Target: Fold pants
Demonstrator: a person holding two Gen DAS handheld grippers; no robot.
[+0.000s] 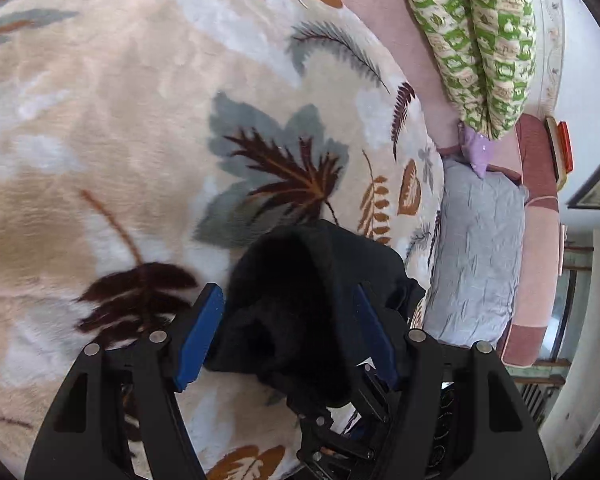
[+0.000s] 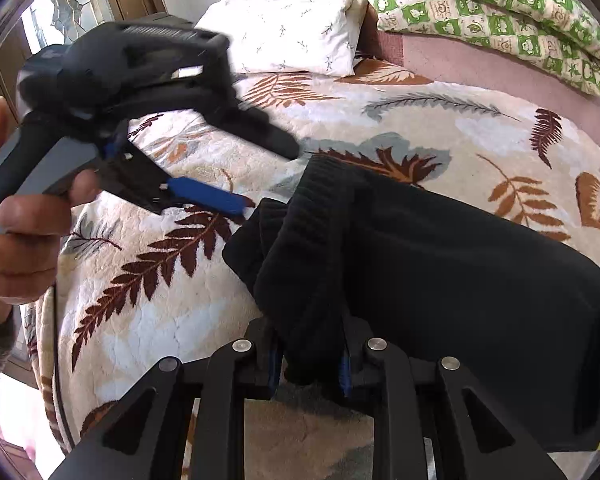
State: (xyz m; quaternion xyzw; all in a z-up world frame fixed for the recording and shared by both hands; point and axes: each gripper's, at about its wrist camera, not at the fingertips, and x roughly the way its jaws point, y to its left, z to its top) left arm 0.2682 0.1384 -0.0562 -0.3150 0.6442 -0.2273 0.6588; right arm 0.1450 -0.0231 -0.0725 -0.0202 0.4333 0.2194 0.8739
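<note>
The right gripper (image 2: 310,364), black-framed with blue pads, is clenched on a bunched fold of the black knit pants (image 2: 420,264); cloth fills the narrow gap between its pads at the near edge of the garment. From there the pants stretch away to the right across the cream fleece blanket with brown and grey leaf print (image 2: 172,320), doubled over, with a ribbed band rising at their far-left end.

The left gripper (image 1: 288,336) has its jaws spread wide, a rounded heap of the black cloth lying between the blue pads (image 1: 202,344); the left pad stands just clear of the cloth, while the right pad is partly covered by it, so a real grasp cannot be told. In the right wrist view that same gripper (image 2: 236,196) reaches in from the left, held by a person's hand (image 2: 24,220), its blue pad close to the ribbed band.

To the left and far side of the pants the blanket lies open. Farther off are a pink sheet (image 2: 480,60), a white pillow with small sprigs (image 2: 284,28) and a green-and-cream patterned quilt (image 2: 500,4). At the blanket's right edge sits a grey crinkled cushion (image 1: 476,256).
</note>
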